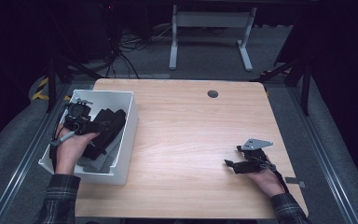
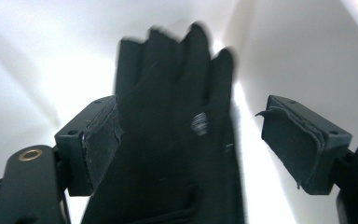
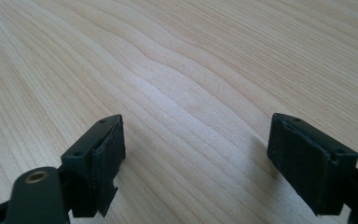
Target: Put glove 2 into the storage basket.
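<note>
Now black glove between open jaws.

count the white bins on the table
1. The white bin sits at the table's left edge, holding dark gloves; the left hand-held gripper is open inside it, jaws either side of a glove.

You are working in a lab or test studio. Evidence: a bare wooden worktop on grey carpet, metal floor rails on either side, hazard-striped tape on the floor, loose cables behind, a white frame of another desk beyond, and dark surroundings.
</note>
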### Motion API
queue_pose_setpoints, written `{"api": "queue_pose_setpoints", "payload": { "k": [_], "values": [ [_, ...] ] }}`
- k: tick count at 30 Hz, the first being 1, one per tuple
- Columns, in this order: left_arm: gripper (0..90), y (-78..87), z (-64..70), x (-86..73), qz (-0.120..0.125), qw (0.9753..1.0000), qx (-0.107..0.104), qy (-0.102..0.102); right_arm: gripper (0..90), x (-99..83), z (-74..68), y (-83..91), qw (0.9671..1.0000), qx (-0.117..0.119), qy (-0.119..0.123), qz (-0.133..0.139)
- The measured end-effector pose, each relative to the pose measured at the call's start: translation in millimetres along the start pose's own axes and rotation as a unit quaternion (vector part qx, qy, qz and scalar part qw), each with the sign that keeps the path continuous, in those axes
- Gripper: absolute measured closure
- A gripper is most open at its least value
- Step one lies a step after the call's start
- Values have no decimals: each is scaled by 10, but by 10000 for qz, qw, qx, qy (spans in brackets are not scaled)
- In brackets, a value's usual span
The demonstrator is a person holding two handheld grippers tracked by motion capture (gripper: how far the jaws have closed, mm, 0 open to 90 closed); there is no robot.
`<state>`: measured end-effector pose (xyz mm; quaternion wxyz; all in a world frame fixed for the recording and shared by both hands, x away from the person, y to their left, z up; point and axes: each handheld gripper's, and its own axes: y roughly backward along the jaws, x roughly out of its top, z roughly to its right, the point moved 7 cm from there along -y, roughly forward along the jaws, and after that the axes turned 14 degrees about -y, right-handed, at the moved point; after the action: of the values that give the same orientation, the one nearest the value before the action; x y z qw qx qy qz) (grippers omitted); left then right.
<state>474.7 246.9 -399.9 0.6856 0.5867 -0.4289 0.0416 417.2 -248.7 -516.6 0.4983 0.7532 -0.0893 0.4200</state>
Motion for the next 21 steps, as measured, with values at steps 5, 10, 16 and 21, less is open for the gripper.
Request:
{"api": "queue_pose_setpoints", "payload": {
  "k": [5, 10, 16, 21],
  "values": [
    [200, 99, 233, 229, 315, 9990, -170, -273, 196, 0, 0, 0, 10000, 3, 0, 0],
    [197, 96, 456, 375, 508, 9967, -427, -478, 195, -2, -1, 1, 10000, -3, -8, -4],
    [197, 61, 861, 534, 826, 9907, -839, -676, 194, -2, -2, 1, 10000, -7, -10, 0],
    [197, 19, 1288, 616, 1003, 9833, -1176, -965, 192, -2, -2, 1, 10000, -16, -3, -3]
  ]
}}
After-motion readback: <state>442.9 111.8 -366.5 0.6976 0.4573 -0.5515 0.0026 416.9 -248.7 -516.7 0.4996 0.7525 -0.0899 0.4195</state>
